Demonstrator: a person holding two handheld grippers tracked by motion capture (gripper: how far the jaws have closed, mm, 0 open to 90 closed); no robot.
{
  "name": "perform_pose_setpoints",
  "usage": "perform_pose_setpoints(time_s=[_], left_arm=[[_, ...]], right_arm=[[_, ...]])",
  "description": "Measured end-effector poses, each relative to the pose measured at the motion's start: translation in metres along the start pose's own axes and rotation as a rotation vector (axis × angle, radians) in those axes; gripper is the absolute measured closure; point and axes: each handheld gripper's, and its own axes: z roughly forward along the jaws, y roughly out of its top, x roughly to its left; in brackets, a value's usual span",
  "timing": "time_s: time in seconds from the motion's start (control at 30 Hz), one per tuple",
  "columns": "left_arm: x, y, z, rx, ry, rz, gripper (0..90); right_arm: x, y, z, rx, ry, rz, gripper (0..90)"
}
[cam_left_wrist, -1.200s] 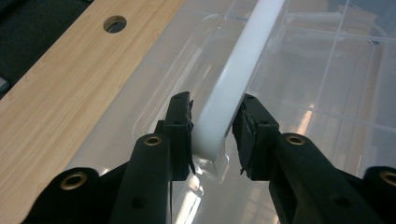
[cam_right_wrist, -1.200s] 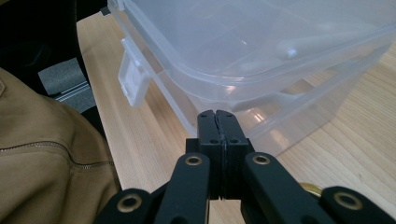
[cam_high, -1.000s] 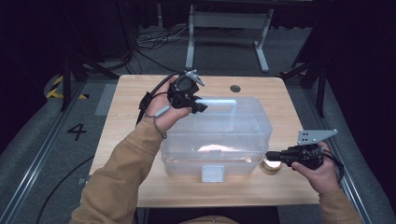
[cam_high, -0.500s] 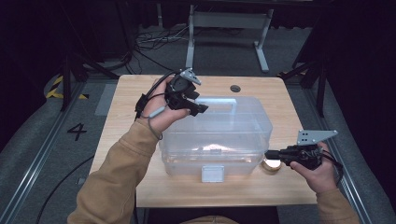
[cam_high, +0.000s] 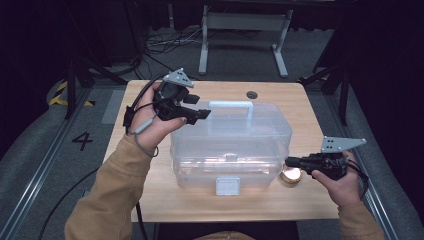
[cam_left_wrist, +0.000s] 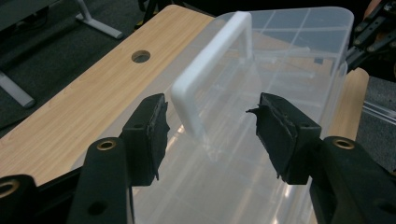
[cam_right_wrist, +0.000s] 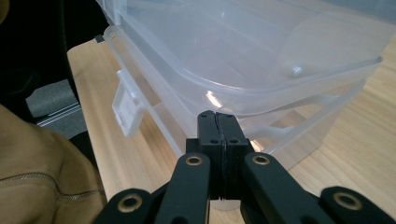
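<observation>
A clear plastic storage box (cam_high: 230, 145) with a lid and a white handle (cam_high: 230, 104) stands mid-table. My left gripper (cam_high: 197, 107) hovers at the handle's left end. Its jaws have just been opening and now stand open. In the left gripper view the handle (cam_left_wrist: 205, 70) rises just beyond the gap of that gripper (cam_left_wrist: 210, 116), and neither pad touches it. My right gripper (cam_high: 289, 161) is shut with nothing in it. Its tips rest at the box's front right corner, and in the right gripper view this gripper (cam_right_wrist: 217, 116) points at the box (cam_right_wrist: 243, 51) just under the lid's rim.
A small round golden thing (cam_high: 291, 175) lies on the wooden table (cam_high: 280, 95) beside the right gripper's tips. The box's front latch (cam_high: 227, 186) faces the person. A cable hole (cam_high: 252, 94) sits behind the box. Dark floor and a metal frame lie beyond the table.
The left gripper's jaws have opened wide, and the hand has drawn back to the left and slightly up from the handle's end. The right gripper has stayed still.
</observation>
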Motion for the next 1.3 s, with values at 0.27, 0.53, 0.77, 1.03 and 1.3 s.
perform_pose_setpoints(time_s=[0.27,0.53,0.77,1.03,1.3], left_arm=[[-0.007,-0.012,-0.013,-0.039,-0.013,0.008,45.8],[-0.013,-0.024,-0.020,-0.056,-0.031,0.018,49.4],[-0.015,-0.033,-0.023,-0.079,-0.033,0.008,51.3],[-0.024,-0.040,-0.037,-0.122,-0.034,0.015,52.9],[-0.032,-0.051,-0.036,-0.118,-0.054,0.015,53.2]], right_arm=[[0.000,0.007,-0.002,-0.038,-0.023,0.023,90.0],[-0.001,0.017,-0.004,-0.057,-0.045,0.042,90.0],[-0.005,0.025,-0.004,-0.083,-0.061,0.054,90.0],[-0.006,0.033,0.002,-0.089,-0.088,0.050,90.0],[-0.009,0.039,0.002,-0.123,-0.098,0.066,90.0]])
